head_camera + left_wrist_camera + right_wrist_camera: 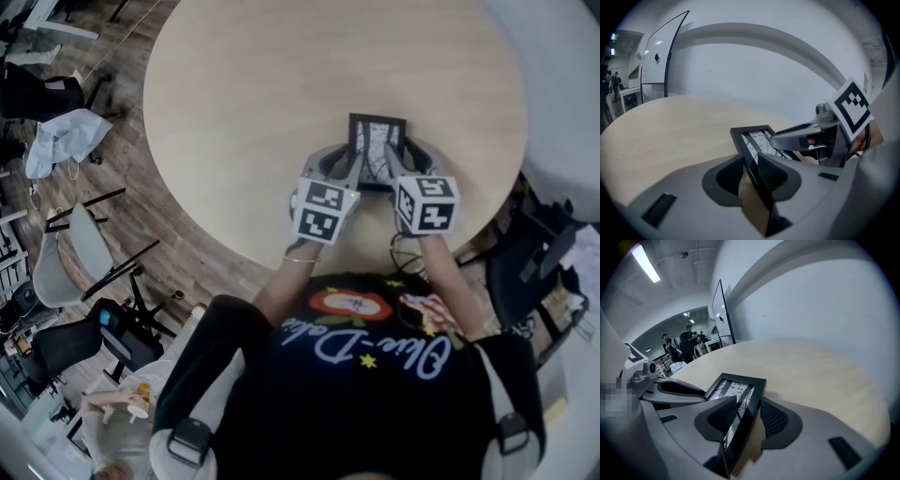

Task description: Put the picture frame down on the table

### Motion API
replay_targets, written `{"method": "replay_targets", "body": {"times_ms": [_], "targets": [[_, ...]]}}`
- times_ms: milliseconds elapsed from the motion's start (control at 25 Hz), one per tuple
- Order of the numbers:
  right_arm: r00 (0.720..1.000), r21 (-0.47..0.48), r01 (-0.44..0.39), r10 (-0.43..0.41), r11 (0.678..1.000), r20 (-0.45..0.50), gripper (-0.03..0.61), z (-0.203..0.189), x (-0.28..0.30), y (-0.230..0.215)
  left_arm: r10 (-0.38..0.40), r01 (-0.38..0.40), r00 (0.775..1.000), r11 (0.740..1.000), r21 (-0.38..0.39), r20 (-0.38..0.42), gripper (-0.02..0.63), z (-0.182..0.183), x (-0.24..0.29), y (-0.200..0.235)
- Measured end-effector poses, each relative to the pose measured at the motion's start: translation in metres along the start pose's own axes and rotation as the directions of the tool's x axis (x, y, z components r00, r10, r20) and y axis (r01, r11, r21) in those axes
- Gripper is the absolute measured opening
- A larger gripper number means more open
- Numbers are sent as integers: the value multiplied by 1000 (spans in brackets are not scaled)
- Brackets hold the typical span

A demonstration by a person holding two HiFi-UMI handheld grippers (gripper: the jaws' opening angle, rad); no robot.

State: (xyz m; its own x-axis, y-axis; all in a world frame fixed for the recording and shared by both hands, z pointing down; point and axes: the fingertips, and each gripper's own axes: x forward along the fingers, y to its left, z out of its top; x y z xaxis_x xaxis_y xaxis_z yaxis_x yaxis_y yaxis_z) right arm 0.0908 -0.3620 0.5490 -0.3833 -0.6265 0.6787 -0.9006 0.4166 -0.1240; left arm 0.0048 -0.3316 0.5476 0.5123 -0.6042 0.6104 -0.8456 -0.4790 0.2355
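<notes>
Pale round table (234,94) filled the head view. The frame (377,141) stood toward 5 o'clock on it, with the left tongs (345,167) and right tongs (403,161) on either side.

From the left gripper view, the jaws were clenched on one edge of the tilted frame (757,140).

From the right gripper view, the jaws pinched the opposite edge of the frame (736,390). Whether its base touched the table was unclear. If one side let go first, the thin edge would likely twist out of the other grip and the frame would slap down flat.

Head view overhead; gripper views low
</notes>
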Motion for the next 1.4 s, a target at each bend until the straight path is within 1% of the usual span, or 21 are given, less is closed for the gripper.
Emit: {"method": "replay_targets", "body": {"times_ms": [240, 640, 760, 960, 1080, 1160, 1240, 1320, 1400], "targets": [[999, -37, 40, -40, 999, -12, 137, -2, 3, -2, 21, -21, 1000, 1000, 15, -18, 77, -1, 4, -1], [995, -89, 92, -96, 992, -36, 137, -6, 10, -6, 76, -73, 996, 995, 69, -43, 77, -4, 12, 1], [995, -87, 88, -91, 992, -30, 137, -6, 10, -5, 83, -80, 996, 994, 75, -37, 77, -4, 12, 0], [998, -51, 64, -65, 997, -15, 137, -7, 9, -6, 69, -67, 997, 996, 66, -28, 77, -4, 11, 0], [997, -43, 74, -74, 996, -3, 137, -4, 7, -9, 64, -62, 998, 995, 72, -23, 77, -2, 11, 1], [997, -35, 79, -78, 996, 11, 137, -2, 4, -11, 64, -62, 998, 996, 63, -20, 77, -1, 8, 2], [996, -31, 87, -86, 996, 32, 137, 2, -1, -13, 71, -71, 998, 997, 37, 4, 77, 2, 4, 7], [993, -38, 95, -92, 995, 74, 137, 9, -9, -14, 82, -83, 995, 997, 10, 52, 77, 11, -4, 13], [990, -44, 85, -80, 995, 120, 135, 19, -19, -13, 84, -85, 991, 996, 4, 102, 77, 22, -15, 16]]}}
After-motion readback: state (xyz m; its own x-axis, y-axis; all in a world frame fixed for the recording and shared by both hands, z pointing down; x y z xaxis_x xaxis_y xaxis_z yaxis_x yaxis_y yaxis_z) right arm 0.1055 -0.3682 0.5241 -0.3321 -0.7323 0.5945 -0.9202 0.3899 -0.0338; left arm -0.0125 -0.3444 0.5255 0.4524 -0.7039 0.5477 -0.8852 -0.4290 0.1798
